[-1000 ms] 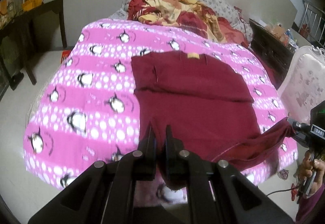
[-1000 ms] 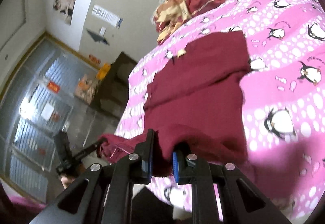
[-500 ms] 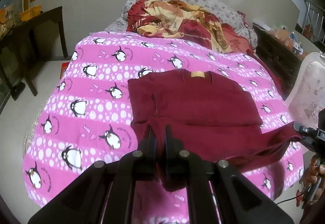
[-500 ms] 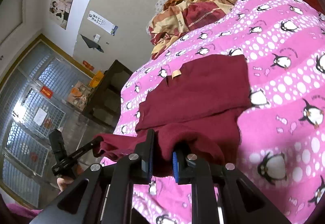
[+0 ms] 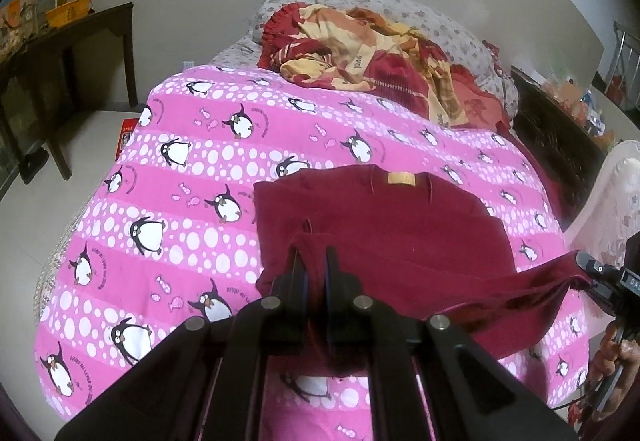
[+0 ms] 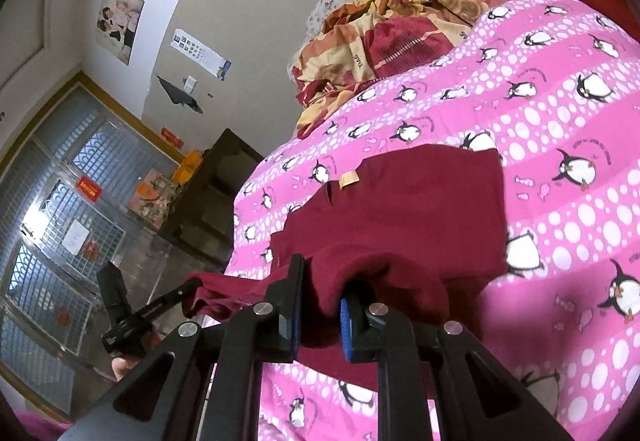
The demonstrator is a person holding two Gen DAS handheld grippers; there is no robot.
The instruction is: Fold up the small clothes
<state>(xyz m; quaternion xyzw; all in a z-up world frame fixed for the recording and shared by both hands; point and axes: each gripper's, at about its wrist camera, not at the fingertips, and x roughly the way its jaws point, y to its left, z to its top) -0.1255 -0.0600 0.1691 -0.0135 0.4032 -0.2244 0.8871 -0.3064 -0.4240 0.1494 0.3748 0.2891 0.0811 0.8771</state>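
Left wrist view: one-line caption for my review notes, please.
Both grippers, left and right, hold the maroon garment's lifted hem above the penguin blanket, collar end lying flat.

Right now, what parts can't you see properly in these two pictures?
- Left wrist view: the near hem of the maroon shirt vanishes behind the left gripper and its black frame.
- Left wrist view: the right gripper is cut off by the picture's edge.
- Right wrist view: the fabric pinched in the right gripper bulges over the fold beneath.
- Both views: the shirt's tan label is too small to read.
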